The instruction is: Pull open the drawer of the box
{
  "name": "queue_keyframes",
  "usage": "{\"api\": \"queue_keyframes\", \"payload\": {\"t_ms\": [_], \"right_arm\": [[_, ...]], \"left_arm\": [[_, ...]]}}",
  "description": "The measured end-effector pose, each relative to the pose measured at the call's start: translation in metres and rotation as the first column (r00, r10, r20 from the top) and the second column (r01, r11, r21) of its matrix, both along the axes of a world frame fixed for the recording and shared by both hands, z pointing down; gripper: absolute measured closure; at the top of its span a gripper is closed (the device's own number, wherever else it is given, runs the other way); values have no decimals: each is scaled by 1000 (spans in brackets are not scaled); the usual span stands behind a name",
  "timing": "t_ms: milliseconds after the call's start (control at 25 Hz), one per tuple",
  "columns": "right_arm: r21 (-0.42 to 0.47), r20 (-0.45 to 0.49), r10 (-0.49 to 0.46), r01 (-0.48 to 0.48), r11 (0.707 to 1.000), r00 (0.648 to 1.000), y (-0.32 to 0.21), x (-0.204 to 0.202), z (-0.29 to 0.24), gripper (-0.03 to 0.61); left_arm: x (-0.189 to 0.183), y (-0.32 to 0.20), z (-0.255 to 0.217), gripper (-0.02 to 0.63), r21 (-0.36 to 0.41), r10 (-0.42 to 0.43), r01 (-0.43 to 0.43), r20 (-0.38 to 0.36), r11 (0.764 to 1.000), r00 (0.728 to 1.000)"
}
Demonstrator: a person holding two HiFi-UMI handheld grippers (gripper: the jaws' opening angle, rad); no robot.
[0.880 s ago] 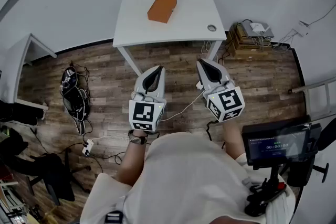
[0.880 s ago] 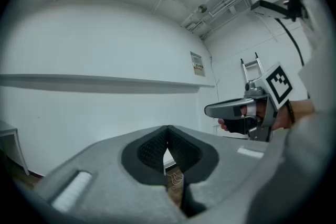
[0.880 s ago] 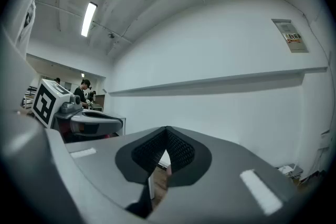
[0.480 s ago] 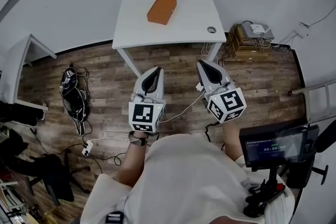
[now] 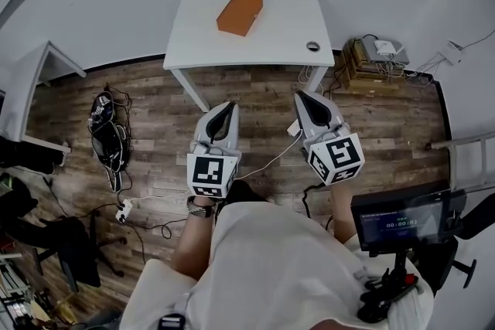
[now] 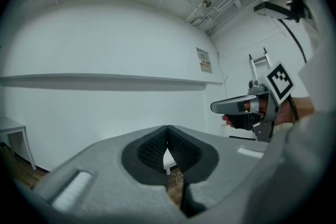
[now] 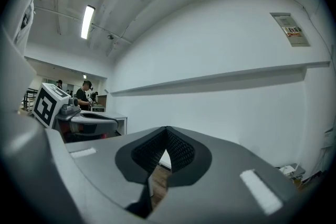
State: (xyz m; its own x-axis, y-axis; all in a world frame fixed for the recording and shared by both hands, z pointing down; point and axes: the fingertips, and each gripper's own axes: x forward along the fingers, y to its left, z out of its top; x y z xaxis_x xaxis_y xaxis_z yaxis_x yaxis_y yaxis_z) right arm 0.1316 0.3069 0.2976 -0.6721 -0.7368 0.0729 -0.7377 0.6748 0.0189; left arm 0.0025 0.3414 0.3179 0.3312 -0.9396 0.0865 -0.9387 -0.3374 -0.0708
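An orange-brown box [image 5: 240,12] lies on the white table [image 5: 278,39] at the top of the head view; its drawer cannot be made out from here. My left gripper [image 5: 225,108] is held over the wood floor short of the table's front edge, jaws shut and empty. My right gripper [image 5: 305,98] is level beside it, also shut with nothing held. In the left gripper view the shut left gripper [image 6: 168,131] faces a white wall, with the right gripper [image 6: 223,106] at the right. The right gripper [image 7: 167,132] in its own view is shut too.
A small round grommet [image 5: 312,45] sits near the table's right front corner. Cables and a power strip [image 5: 124,211] lie on the floor at left, a black bundle [image 5: 105,137] beyond. Stacked boxes [image 5: 371,56] stand right of the table. A screen on a stand [image 5: 398,219] is at lower right.
The head view has shifted slightly; both grippers sit a little lower in the picture and remain shut. The box has not moved.
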Motion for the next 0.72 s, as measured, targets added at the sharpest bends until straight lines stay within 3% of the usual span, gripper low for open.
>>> {"api": "queue_keyframes", "payload": {"t_ms": [120, 320, 720], "right_arm": [[-2, -12, 0, 0, 1000, 1000, -1, 5, 5, 577], [-22, -34, -13, 12, 1000, 999, -46, 20, 9, 577], [-35, -35, 61, -62, 997, 998, -124, 17, 22, 577]], "left_arm": [[-1, -3, 2, 614, 6, -20, 20, 2, 1000, 1000], [11, -47, 3, 614, -15, -43, 43, 0, 999, 999], [-9, -132, 32, 614, -53, -12, 10, -27, 999, 1000]]}}
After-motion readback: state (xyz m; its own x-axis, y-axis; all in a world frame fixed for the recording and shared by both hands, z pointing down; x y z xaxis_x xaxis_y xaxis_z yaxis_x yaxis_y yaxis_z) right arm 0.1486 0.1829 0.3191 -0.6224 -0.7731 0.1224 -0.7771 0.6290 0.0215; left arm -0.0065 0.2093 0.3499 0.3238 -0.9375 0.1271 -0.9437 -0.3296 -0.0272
